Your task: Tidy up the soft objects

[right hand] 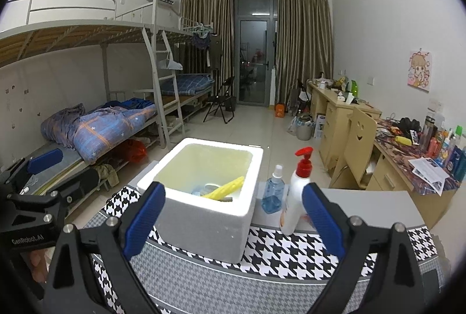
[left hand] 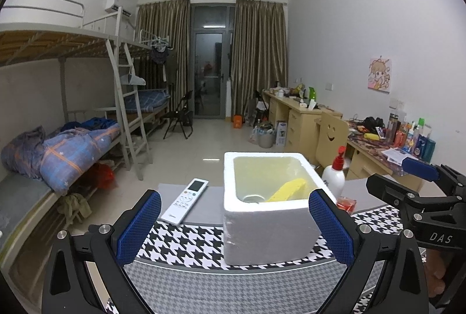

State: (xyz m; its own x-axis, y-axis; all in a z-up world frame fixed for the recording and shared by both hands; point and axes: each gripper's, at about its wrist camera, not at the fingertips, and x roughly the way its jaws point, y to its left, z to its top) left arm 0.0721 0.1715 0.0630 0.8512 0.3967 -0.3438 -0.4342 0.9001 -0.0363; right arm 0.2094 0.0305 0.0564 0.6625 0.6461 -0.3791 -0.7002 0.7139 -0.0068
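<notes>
Both the left gripper point(left hand: 234, 226) and the right gripper point(right hand: 230, 222) were held wide open and empty. The yellow sponge point(right hand: 224, 188) was seen inside the foam box point(right hand: 204, 215) on the bench point(left hand: 204, 279). The next soft object should be approached slowly, clear of the bottle point(right hand: 295, 197).

A white remote control point(left hand: 185, 201) lies ahead-left of the left gripper. A white pump bottle point(right hand: 297, 197) and a blue spray bottle point(right hand: 273, 194) stand ahead of the right gripper, bunk beds point(left hand: 72, 136) far left.

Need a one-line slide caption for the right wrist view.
Open right gripper before a white foam box holding a yellow sponge, white pump bottle and blue spray bottle beside it.
</notes>
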